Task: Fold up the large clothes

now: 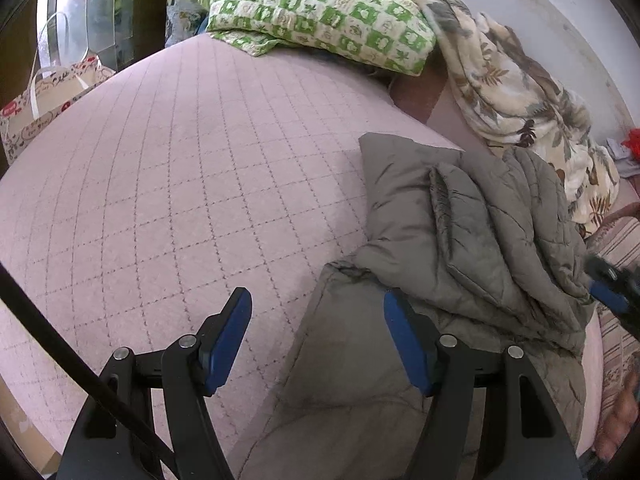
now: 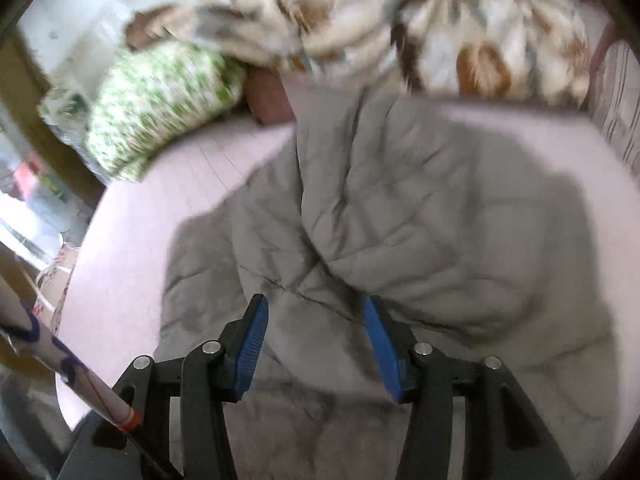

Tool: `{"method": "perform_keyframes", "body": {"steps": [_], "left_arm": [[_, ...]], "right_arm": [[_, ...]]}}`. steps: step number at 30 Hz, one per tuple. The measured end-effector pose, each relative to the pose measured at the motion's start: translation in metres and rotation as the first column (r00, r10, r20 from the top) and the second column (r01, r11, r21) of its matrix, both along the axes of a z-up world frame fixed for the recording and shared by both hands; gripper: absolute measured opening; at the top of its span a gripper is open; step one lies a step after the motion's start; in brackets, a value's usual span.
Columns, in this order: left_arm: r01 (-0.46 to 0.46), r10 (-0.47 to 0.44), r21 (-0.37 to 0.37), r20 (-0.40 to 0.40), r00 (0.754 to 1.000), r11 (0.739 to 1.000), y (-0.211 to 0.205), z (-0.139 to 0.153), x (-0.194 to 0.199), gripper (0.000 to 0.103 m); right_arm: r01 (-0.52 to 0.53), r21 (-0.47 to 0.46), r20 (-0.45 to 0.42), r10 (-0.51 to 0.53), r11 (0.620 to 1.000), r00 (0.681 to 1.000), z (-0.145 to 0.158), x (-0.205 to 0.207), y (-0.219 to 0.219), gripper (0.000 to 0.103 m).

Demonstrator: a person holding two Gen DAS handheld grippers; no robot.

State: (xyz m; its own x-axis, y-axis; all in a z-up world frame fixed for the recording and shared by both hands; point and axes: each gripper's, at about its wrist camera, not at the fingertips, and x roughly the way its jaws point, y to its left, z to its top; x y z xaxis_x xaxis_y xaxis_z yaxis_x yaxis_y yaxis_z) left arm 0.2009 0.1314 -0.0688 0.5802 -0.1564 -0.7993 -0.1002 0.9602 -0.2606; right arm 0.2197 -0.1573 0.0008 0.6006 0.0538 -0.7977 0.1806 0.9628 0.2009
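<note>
A grey quilted jacket (image 1: 460, 240) lies crumpled on the pink quilted bed cover (image 1: 180, 180), with one part folded over the rest. My left gripper (image 1: 318, 308) is open and empty, hovering over the jacket's left edge. In the right wrist view the jacket (image 2: 380, 220) fills the middle, blurred by motion. My right gripper (image 2: 316, 316) is open and empty just above the jacket. Its blue-padded tip also shows in the left wrist view (image 1: 608, 296) at the jacket's right side.
A green patterned pillow (image 1: 320, 12) lies at the head of the bed (image 2: 160, 108). A leaf-print blanket (image 1: 520, 92) is bunched along the wall side (image 2: 440, 28). A printed paper bag (image 1: 44, 108) stands off the bed's left edge.
</note>
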Motion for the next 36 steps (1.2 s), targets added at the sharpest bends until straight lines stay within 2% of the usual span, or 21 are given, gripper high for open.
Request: {"method": "perform_keyframes", "body": {"steps": [4,11,15,19,25,28,32,36], "left_arm": [[0.015,-0.016,0.016,0.015,1.0,1.0,-0.006,0.002,-0.006,0.068],[-0.003,-0.004,0.101,0.072,0.997,0.995,-0.017,0.004,-0.031,0.068],[-0.014,-0.001,0.133,0.112,0.994,0.991,-0.025,0.013,-0.056,0.068],[0.002,-0.013,0.106,0.102,0.995,0.994,-0.026,0.021,-0.085,0.068],[0.022,-0.026,0.121,0.032,0.999,0.992,-0.016,0.018,-0.13,0.068],[-0.003,0.001,0.119,0.018,1.0,0.993,-0.003,0.017,-0.142,0.068],[-0.05,0.049,0.152,0.012,0.999,0.987,0.019,0.019,-0.155,0.068],[-0.059,0.061,0.134,-0.016,0.998,0.989,0.039,0.016,-0.161,0.068]], "right_arm": [[0.052,-0.013,-0.01,-0.052,0.999,0.999,-0.002,-0.051,-0.027,0.06],[0.163,0.059,-0.07,-0.159,0.985,0.985,-0.028,-0.161,-0.094,0.061],[0.221,0.089,-0.075,-0.215,0.971,0.974,-0.039,-0.223,-0.126,0.064],[0.264,0.11,-0.067,-0.257,0.958,0.964,-0.048,-0.267,-0.152,0.066],[0.295,0.2,-0.033,-0.295,0.934,0.955,-0.057,-0.296,-0.178,0.07],[0.293,0.231,-0.018,-0.297,0.928,0.955,-0.06,-0.304,-0.184,0.072],[0.29,0.253,-0.004,-0.298,0.923,0.954,-0.06,-0.312,-0.194,0.077],[0.327,0.271,0.01,-0.342,0.905,0.94,-0.061,-0.326,-0.216,0.08]]}}
